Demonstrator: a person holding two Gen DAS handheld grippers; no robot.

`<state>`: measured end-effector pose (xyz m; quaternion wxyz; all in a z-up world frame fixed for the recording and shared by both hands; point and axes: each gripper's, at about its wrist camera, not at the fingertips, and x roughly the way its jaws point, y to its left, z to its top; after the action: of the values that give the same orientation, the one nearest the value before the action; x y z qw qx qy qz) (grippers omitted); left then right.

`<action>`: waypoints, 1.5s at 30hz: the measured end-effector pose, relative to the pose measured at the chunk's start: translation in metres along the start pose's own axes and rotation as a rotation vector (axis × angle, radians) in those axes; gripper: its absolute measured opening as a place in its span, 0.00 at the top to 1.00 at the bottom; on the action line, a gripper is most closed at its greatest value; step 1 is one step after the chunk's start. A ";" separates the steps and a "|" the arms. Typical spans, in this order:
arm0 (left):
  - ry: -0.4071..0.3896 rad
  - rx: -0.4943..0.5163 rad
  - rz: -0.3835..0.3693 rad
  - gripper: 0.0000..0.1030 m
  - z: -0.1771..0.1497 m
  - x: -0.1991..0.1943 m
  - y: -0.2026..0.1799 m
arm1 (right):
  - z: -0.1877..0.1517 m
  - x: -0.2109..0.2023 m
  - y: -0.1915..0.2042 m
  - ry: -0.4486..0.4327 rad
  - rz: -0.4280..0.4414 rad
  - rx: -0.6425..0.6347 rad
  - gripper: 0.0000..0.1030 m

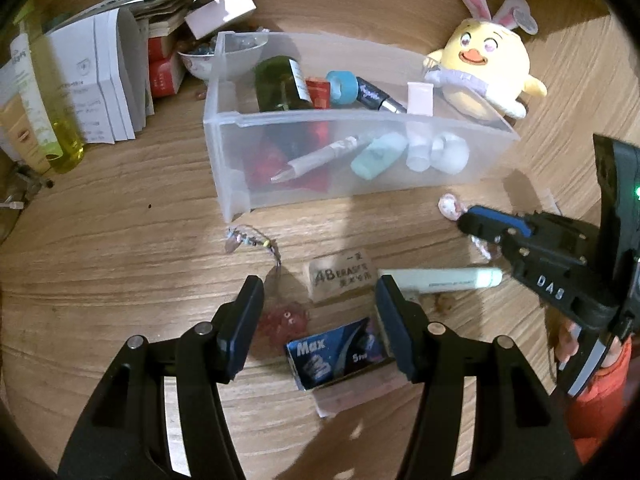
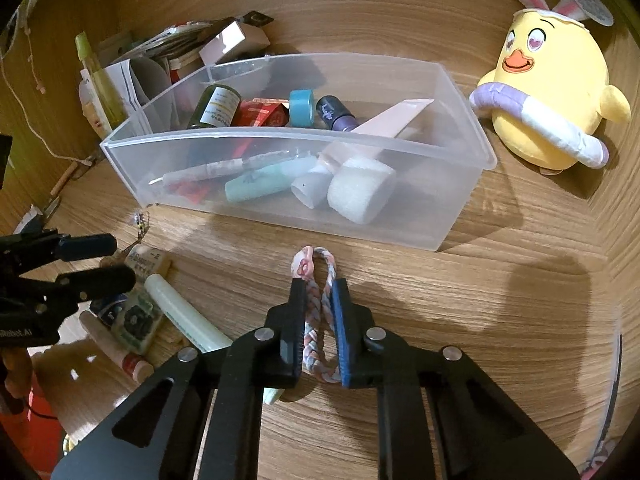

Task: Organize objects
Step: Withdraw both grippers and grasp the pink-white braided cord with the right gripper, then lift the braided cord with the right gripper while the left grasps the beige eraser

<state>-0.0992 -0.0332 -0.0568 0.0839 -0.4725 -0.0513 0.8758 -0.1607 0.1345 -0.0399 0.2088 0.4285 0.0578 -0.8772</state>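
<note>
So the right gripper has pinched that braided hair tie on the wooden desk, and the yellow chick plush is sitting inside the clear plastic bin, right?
Not quite. The right gripper is indeed shut on the braided hair tie on the wooden desk, but the yellow chick plush sits on the desk beside the clear plastic bin, not inside it. The right wrist view shows this.

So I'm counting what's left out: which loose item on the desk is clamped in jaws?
The braided hair tie, pinched in the right gripper; the eraser lies free.
</note>
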 end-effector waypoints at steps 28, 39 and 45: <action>-0.029 0.072 0.033 0.59 0.003 0.011 -0.015 | 0.001 -0.017 -0.010 -0.047 0.015 0.027 0.89; -0.114 0.038 0.040 0.59 0.012 -0.021 -0.008 | 0.005 -0.025 -0.017 -0.064 -0.001 0.036 0.89; -0.148 0.044 0.037 0.59 0.018 -0.030 -0.011 | 0.005 -0.013 -0.013 -0.004 0.018 0.028 0.66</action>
<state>-0.0970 -0.0280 -0.0208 0.0742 -0.4052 -0.0293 0.9108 -0.1628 0.1489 -0.0272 0.2106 0.4302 0.0415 -0.8768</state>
